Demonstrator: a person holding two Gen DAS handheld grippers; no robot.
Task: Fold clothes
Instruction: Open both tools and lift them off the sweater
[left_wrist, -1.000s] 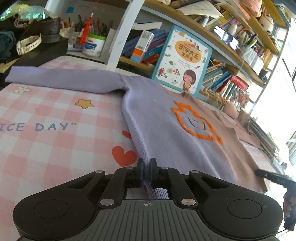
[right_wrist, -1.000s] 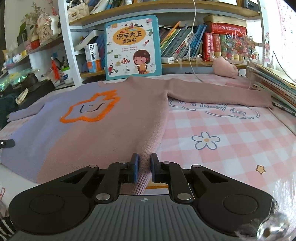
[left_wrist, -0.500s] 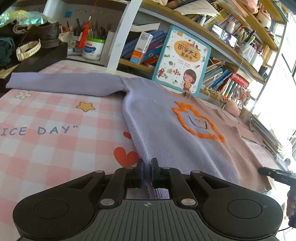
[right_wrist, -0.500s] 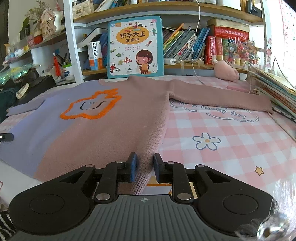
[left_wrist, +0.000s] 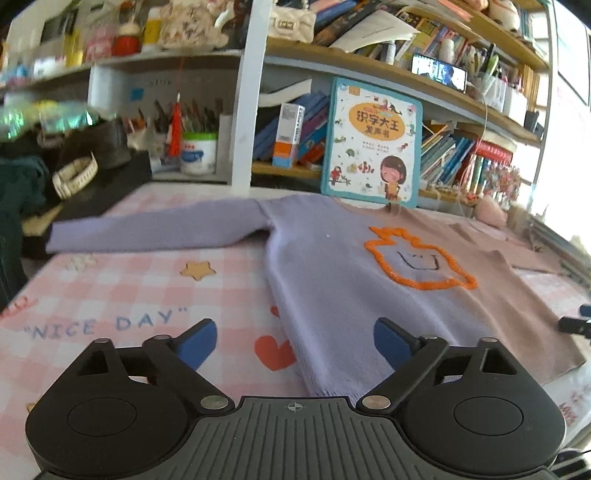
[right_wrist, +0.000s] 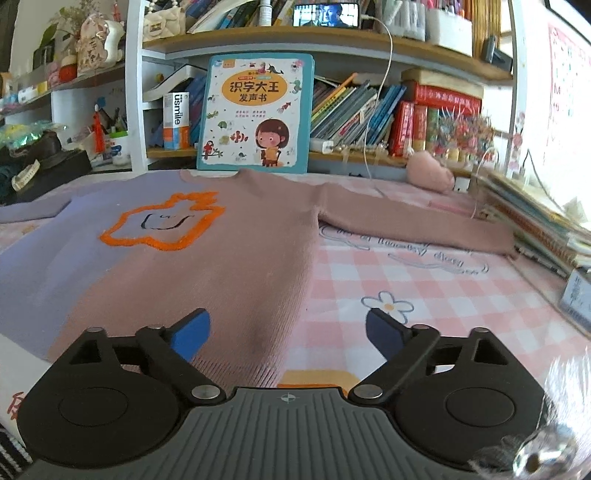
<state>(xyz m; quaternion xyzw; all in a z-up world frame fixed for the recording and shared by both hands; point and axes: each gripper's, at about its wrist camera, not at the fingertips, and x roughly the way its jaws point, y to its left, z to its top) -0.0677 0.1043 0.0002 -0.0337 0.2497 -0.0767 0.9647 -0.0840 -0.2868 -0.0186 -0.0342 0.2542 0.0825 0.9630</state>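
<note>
In the left wrist view the shelf clutter (left_wrist: 110, 40) at upper left is smeared by blur. The sweater (left_wrist: 332, 280) has its near hem hidden behind the gripper body in both views. The right gripper (left_wrist: 574, 325) is cut off by the edge. The phone screen (right_wrist: 327, 14) is too small to read.

Purple-pink sweater (left_wrist: 332, 280), flat, sleeves spread

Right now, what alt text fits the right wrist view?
A two-tone sweater, lilac and dusty pink, lies flat on a pink checked tablecloth, sleeves spread. The right claw is opening over its hem corner, gripping nothing. A children's book leans against cluttered shelves behind.
</note>
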